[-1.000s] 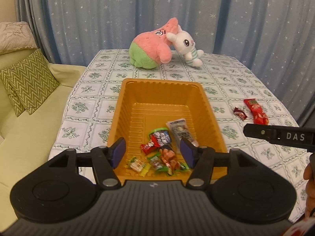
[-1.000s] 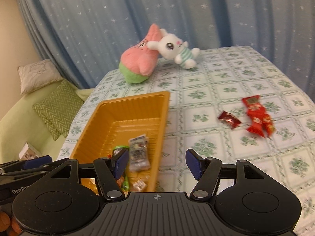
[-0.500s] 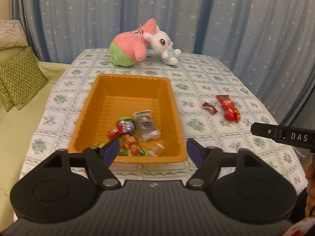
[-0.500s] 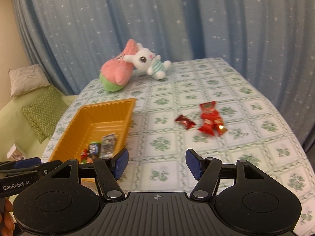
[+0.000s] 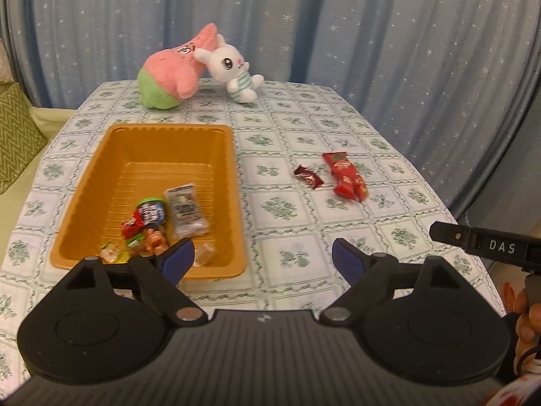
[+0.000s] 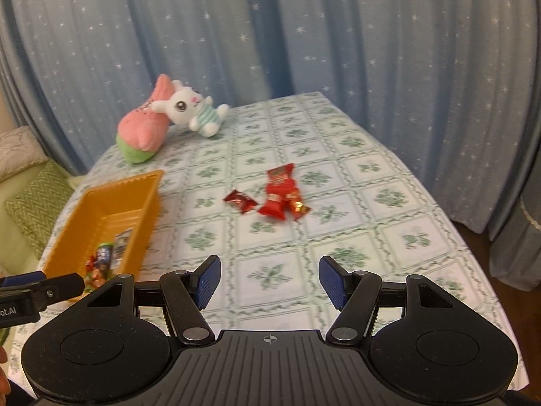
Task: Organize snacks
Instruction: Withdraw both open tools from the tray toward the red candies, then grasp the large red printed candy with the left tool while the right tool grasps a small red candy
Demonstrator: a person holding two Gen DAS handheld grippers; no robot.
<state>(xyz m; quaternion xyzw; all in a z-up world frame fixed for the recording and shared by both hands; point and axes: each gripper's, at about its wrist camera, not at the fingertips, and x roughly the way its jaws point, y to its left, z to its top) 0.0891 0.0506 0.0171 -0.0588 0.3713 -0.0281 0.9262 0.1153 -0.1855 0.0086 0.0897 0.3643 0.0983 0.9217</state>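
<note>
Snacks still outside the orange tray [image 5: 233,182] number at least two: a small dark-red wrapped candy [image 6: 239,201] and, just beside it toward the right edge of the surface [image 6: 389,237], a cluster of bright red packets [image 6: 282,193]. How many packets make up that cluster I cannot tell. The rest of the snacks lie heaped in the near end of the tray, which sits toward the left edge.

The right gripper [image 6: 269,281] hovers over the near edge with its fingers spread wide and nothing between them. The loose red snacks lie ahead of it, a little left of its centre line and well apart from the fingertips. The long red packet runs roughly front to back, so fingers closing from the sides would cross its narrow width. The left gripper [image 5: 262,258] is also wide open and empty, its left finger over the tray's near right corner; the red snacks lie ahead and to its right, farther off than from the right gripper. By my reading the right gripper is the better placed for the pickup.

Bare cloth lies between the fingers and the snacks, and between the snacks and the tray, so the path looks free. The two plush toys [image 6: 162,125] sit at the far left corner, well out of the way.
</note>
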